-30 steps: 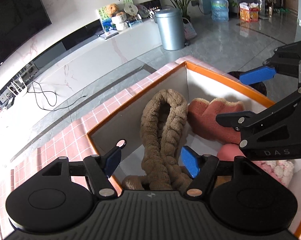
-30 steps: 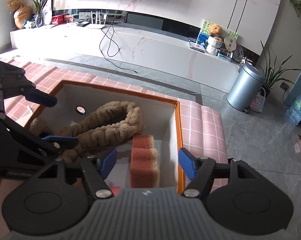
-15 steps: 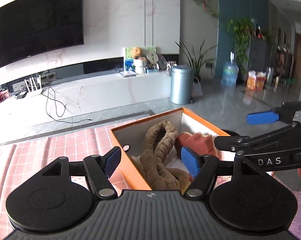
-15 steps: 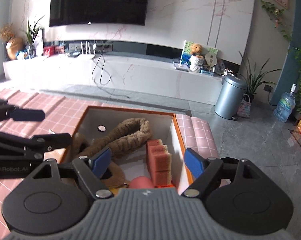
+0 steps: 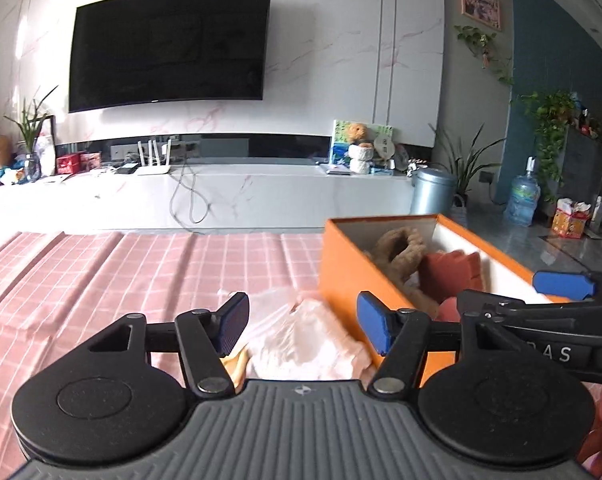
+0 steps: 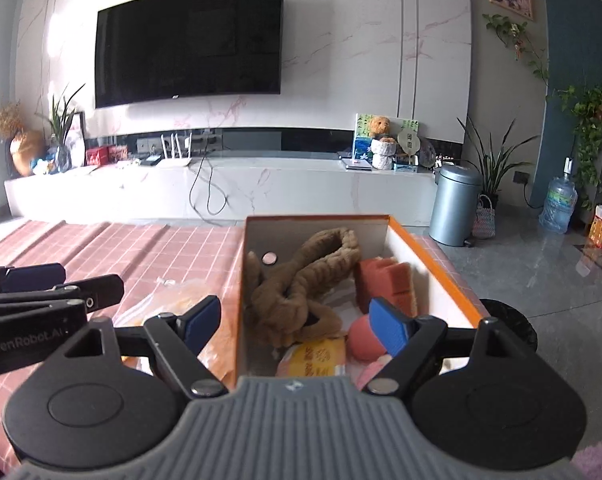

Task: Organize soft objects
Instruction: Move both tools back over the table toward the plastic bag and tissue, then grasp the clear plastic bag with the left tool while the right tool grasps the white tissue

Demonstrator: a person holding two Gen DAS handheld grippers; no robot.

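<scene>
On the pink checked cloth [image 5: 141, 272], at about seven o'clock from the orange cardboard box [image 5: 341, 276], lies a pale pink soft item in a clear plastic bag [image 5: 305, 344]. The left gripper [image 5: 301, 322] hangs over it, jaws wide and having just narrowed a little, with nothing pressed between the pads. Inside the box I count one brown braided plush loop [image 6: 301, 284], one terracotta sponge block [image 6: 385, 280], one round pink soft piece [image 6: 363, 338] and one yellow printed packet [image 6: 317, 360]; a fifth pale pink shape at five o'clock is too hidden to name. The right gripper [image 6: 297, 326] sits above the box's near end, jaws wide after opening further, holding nothing.

Risks, as I judge them: the slippery bag could slide out of a shallow pinch, the two grippers stand close enough to collide, and a finger could catch the box wall and shove it.
</scene>
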